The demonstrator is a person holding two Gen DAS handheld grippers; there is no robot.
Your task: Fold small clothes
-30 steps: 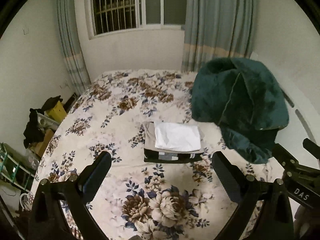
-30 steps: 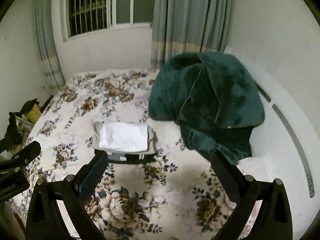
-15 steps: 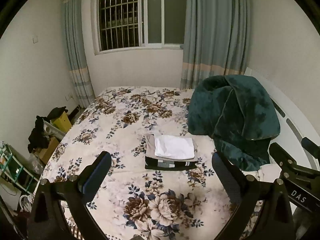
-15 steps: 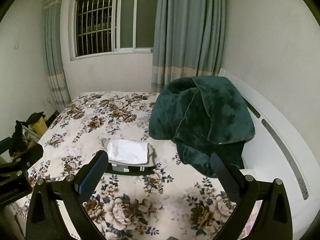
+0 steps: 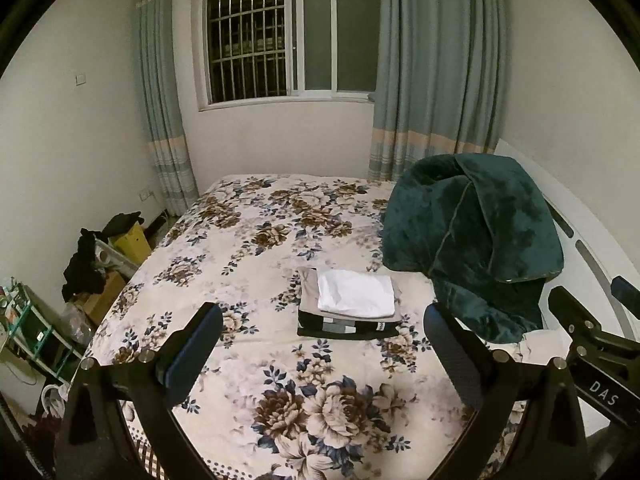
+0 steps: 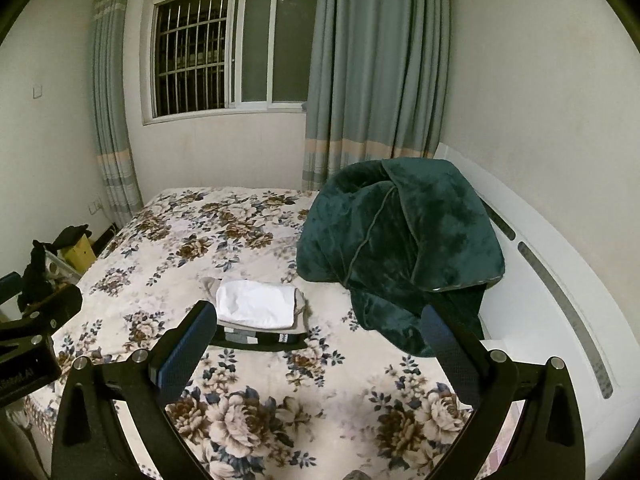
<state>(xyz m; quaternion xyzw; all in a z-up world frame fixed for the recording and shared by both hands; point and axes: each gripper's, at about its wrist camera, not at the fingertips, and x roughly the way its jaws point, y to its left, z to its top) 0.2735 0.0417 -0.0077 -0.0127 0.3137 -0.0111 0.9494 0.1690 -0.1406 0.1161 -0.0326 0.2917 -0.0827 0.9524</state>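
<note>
Left gripper (image 5: 322, 346): black frame, silver screws, blue-padded fingers (image 5: 192, 354). Right gripper (image 6: 320, 344) alike; "DAS" marking.

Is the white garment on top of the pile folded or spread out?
Folded. The white garment lies as a compact rectangle with straight edges on the stacked clothes, on the floral bed.
</note>
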